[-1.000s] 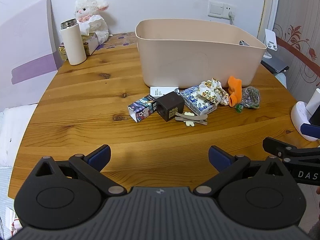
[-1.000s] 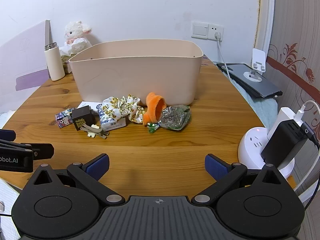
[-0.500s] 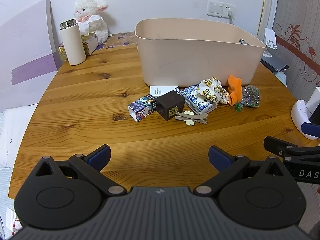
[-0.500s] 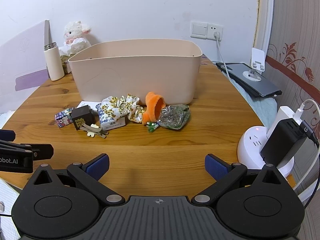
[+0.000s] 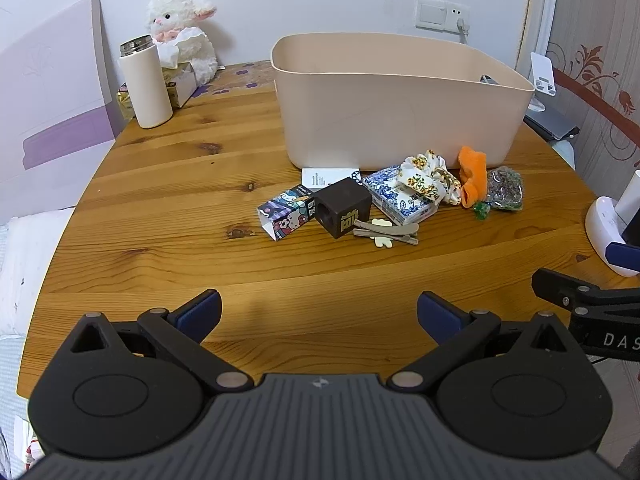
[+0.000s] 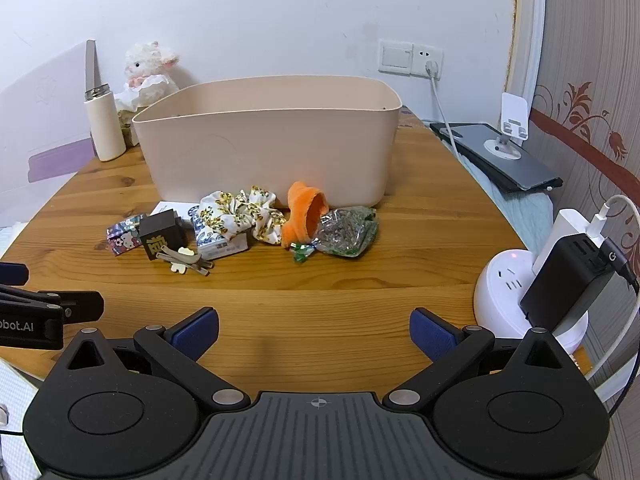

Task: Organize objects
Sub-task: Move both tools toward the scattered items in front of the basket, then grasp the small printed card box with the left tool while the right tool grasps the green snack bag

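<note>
A beige bin (image 5: 400, 96) (image 6: 272, 140) stands on the wooden table (image 5: 180, 200). In front of it lie a cartoon box (image 5: 286, 216) (image 6: 124, 236), a dark brown cube (image 5: 342, 206) (image 6: 160, 236), hair clips (image 5: 386, 232) (image 6: 184, 260), a blue-patterned tissue pack (image 5: 402, 200), a floral scrunchie (image 5: 428, 178) (image 6: 240, 212), an orange cloth piece (image 5: 472, 176) (image 6: 306, 212) and a clear bag (image 5: 505, 188) (image 6: 348, 230). My left gripper (image 5: 318, 314) and right gripper (image 6: 314, 328) are both open and empty, over the table's near edge, well short of the pile.
A white bottle (image 5: 146, 80), a plush lamb (image 5: 180, 36) and a tissue box stand at the back left. A round white power socket with chargers (image 6: 532, 292) sits at the right edge. A laptop (image 6: 500, 160) lies beyond the table on the right.
Both grippers have eased slightly forward; the objects on the table have not moved. Both stay open.
</note>
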### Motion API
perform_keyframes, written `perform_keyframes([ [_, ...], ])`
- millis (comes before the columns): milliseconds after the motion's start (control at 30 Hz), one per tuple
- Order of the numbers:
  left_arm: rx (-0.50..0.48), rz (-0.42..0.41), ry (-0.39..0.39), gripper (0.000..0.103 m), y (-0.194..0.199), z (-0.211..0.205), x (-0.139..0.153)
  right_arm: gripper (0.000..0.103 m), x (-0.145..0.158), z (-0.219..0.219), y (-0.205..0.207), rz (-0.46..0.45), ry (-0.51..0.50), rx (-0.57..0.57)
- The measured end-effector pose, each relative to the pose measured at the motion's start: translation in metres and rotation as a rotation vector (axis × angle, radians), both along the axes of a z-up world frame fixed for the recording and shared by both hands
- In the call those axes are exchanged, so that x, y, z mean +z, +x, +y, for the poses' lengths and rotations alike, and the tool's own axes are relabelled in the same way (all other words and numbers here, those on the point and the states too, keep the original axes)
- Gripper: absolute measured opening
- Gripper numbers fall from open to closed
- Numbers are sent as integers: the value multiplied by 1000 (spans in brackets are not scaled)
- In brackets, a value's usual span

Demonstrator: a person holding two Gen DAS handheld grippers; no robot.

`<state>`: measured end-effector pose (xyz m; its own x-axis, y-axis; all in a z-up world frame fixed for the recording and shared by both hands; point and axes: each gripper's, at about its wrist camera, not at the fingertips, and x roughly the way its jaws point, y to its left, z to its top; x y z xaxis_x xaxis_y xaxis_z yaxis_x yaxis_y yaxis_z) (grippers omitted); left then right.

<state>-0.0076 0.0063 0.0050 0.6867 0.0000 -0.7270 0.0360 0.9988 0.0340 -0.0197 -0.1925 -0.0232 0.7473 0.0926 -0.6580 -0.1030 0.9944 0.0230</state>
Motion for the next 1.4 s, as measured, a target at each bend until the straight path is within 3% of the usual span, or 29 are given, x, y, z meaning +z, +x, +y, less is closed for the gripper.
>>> perform_keyframes([
  [633, -2, 28, 1, 103, 19, 9, -9, 103, -4, 1, 14, 17, -7, -20],
  [1400, 25, 33, 52, 103, 84, 42, -33, 103, -28, -5, 71, 39, -82, -73],
])
